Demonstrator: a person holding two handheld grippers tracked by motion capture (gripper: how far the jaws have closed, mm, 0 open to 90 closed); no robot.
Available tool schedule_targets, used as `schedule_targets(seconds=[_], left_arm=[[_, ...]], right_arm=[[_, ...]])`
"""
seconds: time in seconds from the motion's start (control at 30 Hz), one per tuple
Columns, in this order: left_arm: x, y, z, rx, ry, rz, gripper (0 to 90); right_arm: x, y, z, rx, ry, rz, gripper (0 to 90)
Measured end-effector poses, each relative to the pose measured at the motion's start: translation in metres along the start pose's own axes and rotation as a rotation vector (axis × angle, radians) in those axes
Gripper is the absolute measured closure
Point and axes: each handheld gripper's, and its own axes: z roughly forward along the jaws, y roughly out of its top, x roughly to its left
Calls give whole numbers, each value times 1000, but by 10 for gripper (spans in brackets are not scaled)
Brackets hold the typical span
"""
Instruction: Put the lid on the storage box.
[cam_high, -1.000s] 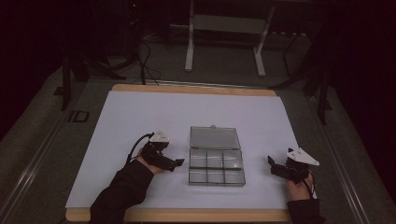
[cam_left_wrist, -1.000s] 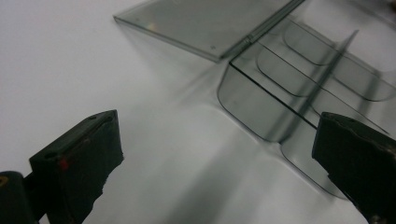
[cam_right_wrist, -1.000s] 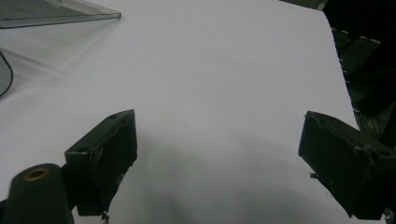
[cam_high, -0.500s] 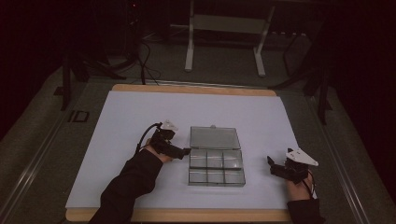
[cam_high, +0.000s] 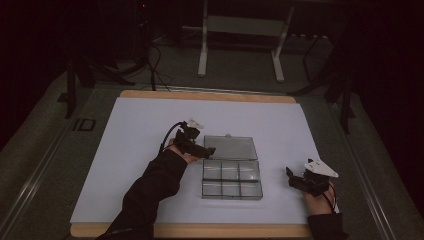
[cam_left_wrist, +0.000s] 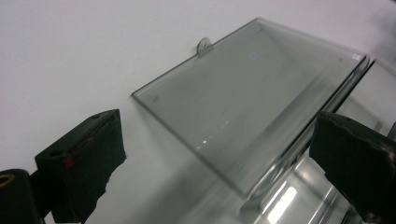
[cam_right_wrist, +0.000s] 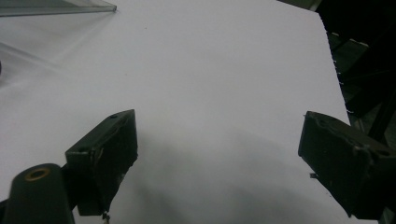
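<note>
A clear plastic compartment box (cam_high: 231, 178) lies open in the middle of the white table sheet, its lid (cam_high: 231, 148) laid back flat on the far side. My left gripper (cam_high: 204, 150) hovers at the lid's near left corner, jaws open and wide apart. In the left gripper view the lid (cam_left_wrist: 247, 98) with its small latch tab (cam_left_wrist: 203, 45) lies between the two jaws, untouched. My right gripper (cam_high: 291, 177) rests open on the sheet to the right of the box, nothing between its fingers (cam_right_wrist: 105, 154). A corner of the lid (cam_right_wrist: 56, 7) shows at the top left of the right gripper view.
The white sheet (cam_high: 140, 130) covers a wooden-edged table (cam_high: 200, 231). Beyond the far edge stand a metal frame stand (cam_high: 240, 45) and cables (cam_high: 150, 65) on a dark floor. The sheet's right edge (cam_right_wrist: 329, 42) lies close to my right gripper.
My left gripper moved forward and right, from beside the box's left side up to the lid's near left corner. The right gripper stayed put.
</note>
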Motion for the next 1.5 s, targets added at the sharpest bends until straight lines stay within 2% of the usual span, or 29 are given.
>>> schedule_targets(seconds=[0.1,0.13,0.17,0.23,0.27,0.3,0.47,0.53,0.63,0.77,0.97,1.0,1.03,1.13,1.2,1.23,1.27,1.4,1.5], left_arm=[[-1,5,6,11,-1,-18,45],[-1,7,11,29,-3,-45,45],[-2,8,14,36,-16,-57,46],[-3,9,16,51,-11,-65,46],[-4,9,21,69,-20,-89,46],[-6,9,23,79,-6,-97,46],[-4,5,29,99,-9,-139,61],[-3,4,30,97,-9,-141,64],[-1,0,30,84,-38,-148,91],[6,-6,31,69,-66,-190,130],[12,-14,37,76,-94,-225,192],[13,-15,38,76,-104,-230,192],[15,-16,39,66,-129,-253,222],[17,-18,40,65,-152,-267,241],[22,-20,41,74,-201,-303,265],[22,-20,41,74,-201,-303,292],[24,-21,41,74,-229,-326,310],[25,-22,42,65,-245,-331,318],[26,-23,41,47,-266,-332,373]], right_arm=[[0,0,0,-3,-4,2,128],[-1,0,-1,-4,-3,9,128],[-1,0,-1,-9,-7,16,128],[-2,-1,-1,-12,-3,19,128],[-2,-1,-2,-12,-5,21,128],[-2,-1,-2,-13,-5,21,128],[-2,-1,-2,-14,-10,23,128],[-2,-1,-2,-16,-10,23,128],[-1,-1,-1,-12,-11,21,131],[-1,-1,-2,-13,-14,22,133],[-2,-1,-2,-18,-12,20,134],[-2,-1,-2,-19,-14,19,134],[-1,-1,-2,-16,-11,19,134],[-1,-1,-2,-14,-12,20,135],[-1,-1,-2,-13,-13,22,135],[-1,-1,-2,-13,-13,22,135],[-1,-1,-1,-11,-14,22,135],[-1,0,-1,-9,-17,17,135],[-1,0,-1,-9,-21,19,135]])
